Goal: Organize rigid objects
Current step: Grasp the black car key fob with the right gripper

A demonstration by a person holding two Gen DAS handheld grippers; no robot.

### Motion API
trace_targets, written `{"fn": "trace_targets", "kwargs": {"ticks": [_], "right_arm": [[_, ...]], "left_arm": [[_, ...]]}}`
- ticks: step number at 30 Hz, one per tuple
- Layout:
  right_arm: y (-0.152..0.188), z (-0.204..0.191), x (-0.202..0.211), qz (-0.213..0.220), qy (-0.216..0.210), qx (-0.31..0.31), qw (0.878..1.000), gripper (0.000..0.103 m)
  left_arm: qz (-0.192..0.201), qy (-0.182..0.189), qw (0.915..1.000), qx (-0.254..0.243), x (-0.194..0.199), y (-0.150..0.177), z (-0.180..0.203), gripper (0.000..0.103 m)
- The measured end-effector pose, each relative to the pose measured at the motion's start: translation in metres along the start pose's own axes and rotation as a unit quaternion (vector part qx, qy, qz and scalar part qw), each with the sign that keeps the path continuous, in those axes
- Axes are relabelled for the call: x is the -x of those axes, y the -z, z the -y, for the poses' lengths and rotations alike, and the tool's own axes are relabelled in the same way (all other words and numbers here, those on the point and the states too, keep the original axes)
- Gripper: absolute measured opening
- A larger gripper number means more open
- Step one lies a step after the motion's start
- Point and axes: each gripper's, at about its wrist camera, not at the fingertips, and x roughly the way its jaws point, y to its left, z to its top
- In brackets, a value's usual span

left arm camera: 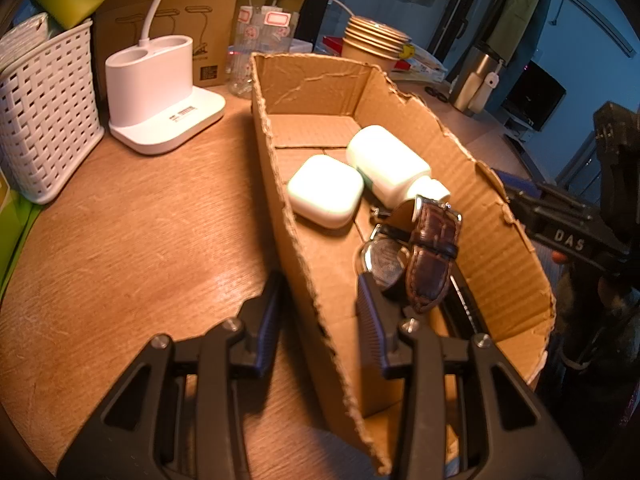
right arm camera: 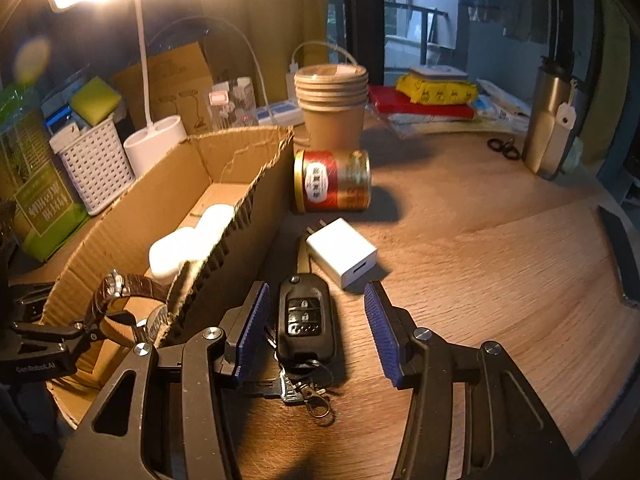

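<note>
Your right gripper [right arm camera: 318, 324] hangs over a black plastic car key fob [right arm camera: 305, 326] with a small bunch of metal keys clipped to its near end, lying on the brown wooden desk [right arm camera: 480, 280] just right of the torn brown cardboard box [right arm camera: 256, 216]. Its blue ribbed fingers [right arm camera: 251, 330] stand wide, one on each side of the fob, not touching it. Lower straight down until both pads flank the fob's body, then squeeze across its narrow width, minding the white square wall charger [right arm camera: 342, 252] just beyond. Your left gripper [left arm camera: 320, 316] is narrowed onto the box's near left wall, holding it steady. Inside lie a white earbud case [left arm camera: 326, 192], a white plastic bottle [left arm camera: 386, 164] and a brown leather-strapped wristwatch [left arm camera: 404, 256]; aim the fob for bare cardboard near them.
</note>
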Motion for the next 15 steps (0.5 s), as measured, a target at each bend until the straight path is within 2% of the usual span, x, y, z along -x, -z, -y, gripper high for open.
{"fn": "trace_targets", "kwargs": {"ticks": [15], "right_arm": [[0.008, 0.001, -0.021, -0.029, -0.01, 0.003, 1.0, 0.051]], "left_arm": [[0.0, 0.0, 1.0, 0.0, 0.0, 0.0, 0.0, 0.04]]}}
